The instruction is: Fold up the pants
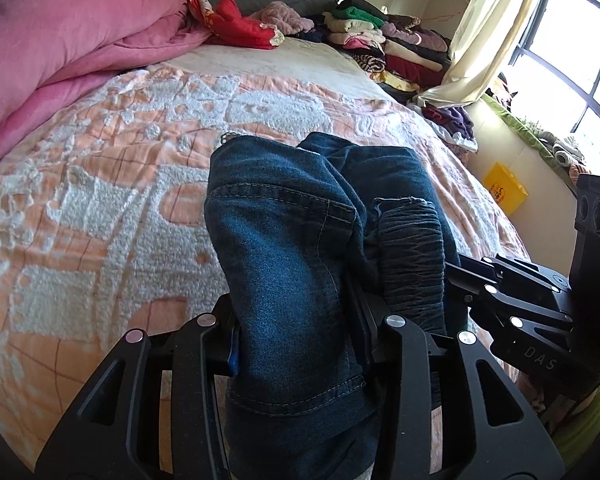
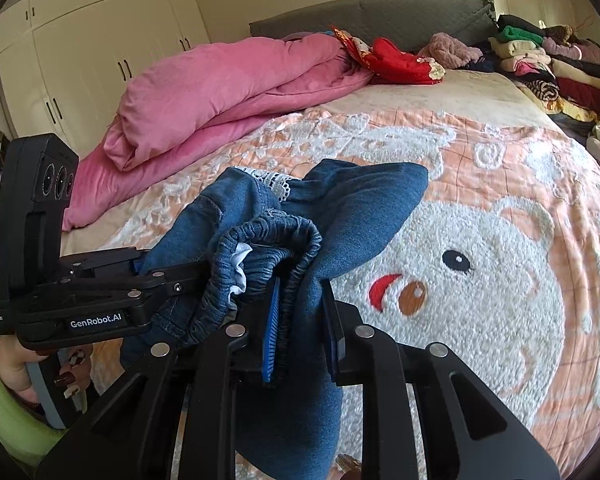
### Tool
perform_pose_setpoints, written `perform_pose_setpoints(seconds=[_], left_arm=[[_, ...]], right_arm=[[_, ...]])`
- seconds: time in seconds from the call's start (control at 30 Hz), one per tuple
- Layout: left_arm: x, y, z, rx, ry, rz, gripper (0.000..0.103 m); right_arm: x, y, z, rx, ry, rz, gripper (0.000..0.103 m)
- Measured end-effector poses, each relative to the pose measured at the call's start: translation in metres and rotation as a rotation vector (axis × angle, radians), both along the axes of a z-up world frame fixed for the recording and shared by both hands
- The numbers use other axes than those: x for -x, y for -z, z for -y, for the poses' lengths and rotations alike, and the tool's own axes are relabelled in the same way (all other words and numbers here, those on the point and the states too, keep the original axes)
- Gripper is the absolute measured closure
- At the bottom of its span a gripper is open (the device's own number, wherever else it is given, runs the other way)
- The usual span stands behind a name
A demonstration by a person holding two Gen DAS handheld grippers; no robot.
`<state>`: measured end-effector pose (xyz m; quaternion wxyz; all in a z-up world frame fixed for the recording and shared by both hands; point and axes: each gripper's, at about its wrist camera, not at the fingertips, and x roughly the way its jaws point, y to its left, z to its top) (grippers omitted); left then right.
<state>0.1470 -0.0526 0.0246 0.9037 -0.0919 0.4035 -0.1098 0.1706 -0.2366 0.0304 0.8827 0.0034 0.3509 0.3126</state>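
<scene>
The pants are small blue jeans [image 1: 284, 240] with an elastic waistband and white lace trim, bunched up and held above the bed between both grippers. My left gripper [image 1: 300, 328] is shut on a denim fold; it shows in the right wrist view [image 2: 172, 280] at the left, clamped on the same jeans [image 2: 340, 216]. My right gripper [image 2: 300, 328] is shut on the gathered waistband; it shows in the left wrist view [image 1: 460, 280] at the right. The jeans hang down past both grippers, their lower part hidden.
The bed has a peach blanket [image 2: 500, 280] with a white bear pattern. A pink duvet [image 2: 220, 92] lies along its left side. Stacks of folded clothes [image 1: 380, 40] and red cloth [image 2: 396, 60] lie by the grey headboard. A window [image 1: 572, 60] is at the right.
</scene>
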Motion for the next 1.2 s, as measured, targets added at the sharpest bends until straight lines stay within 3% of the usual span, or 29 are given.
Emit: perform_pose_setpoints(seconds=[0.67,0.87,1.13,1.2], left_arm=[[-0.023,0.019,0.0,-0.036,-0.018,-0.033,0.071],[-0.026,0.027,0.0,-0.05,-0.028,-0.049,0.068],[-0.027,0.038,0.0,-0.07,-0.034,-0.069,0.054],[-0.028,0.042,-0.001,-0.074,-0.034,-0.08,0.053]], right_arm=[[-0.03,0.022,-0.009,0.082,0.051,-0.053,0.083],[-0.035,0.034,-0.003,0.112,0.1,-0.084,0.069],[-0.046,0.061,0.009,0.133,0.159,-0.186,0.051],[-0.048,0.066,0.013,0.116,0.167,-0.207,0.051]])
